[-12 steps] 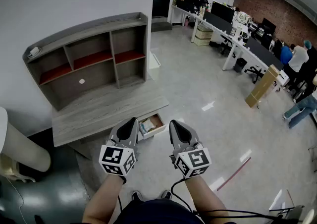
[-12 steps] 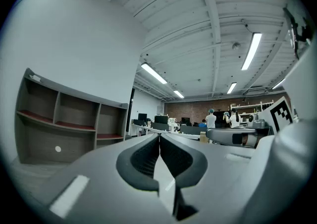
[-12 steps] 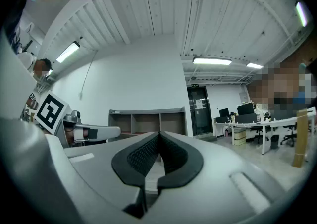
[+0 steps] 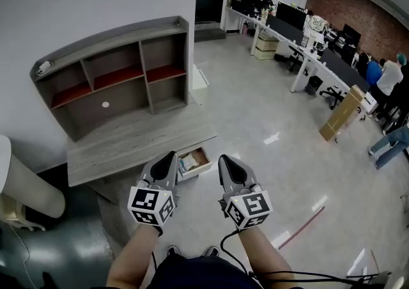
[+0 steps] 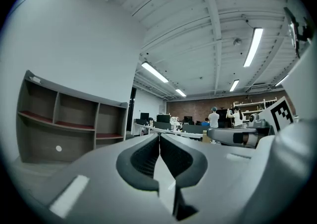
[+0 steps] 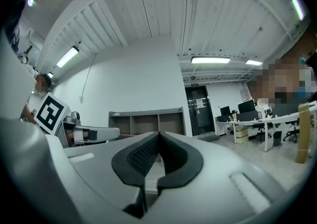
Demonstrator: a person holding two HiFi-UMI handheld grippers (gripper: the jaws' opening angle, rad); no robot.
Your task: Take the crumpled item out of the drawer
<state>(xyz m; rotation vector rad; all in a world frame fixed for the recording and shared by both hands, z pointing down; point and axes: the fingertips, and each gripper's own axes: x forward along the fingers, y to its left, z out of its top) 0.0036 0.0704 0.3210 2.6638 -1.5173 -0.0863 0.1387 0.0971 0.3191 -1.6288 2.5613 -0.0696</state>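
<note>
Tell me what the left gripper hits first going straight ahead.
Nothing near: the left gripper aims level, right of the shelf, toward the far office desks; those seem first, depth unclear.

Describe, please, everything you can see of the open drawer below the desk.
The drawer is small and shallow, with light wood-look walls. It stands pulled open from under the front edge of the grey desk. A pale crumpled item lies inside it. In the head view the left hand-held gripper overlaps its left end, with no contact visible.
</note>
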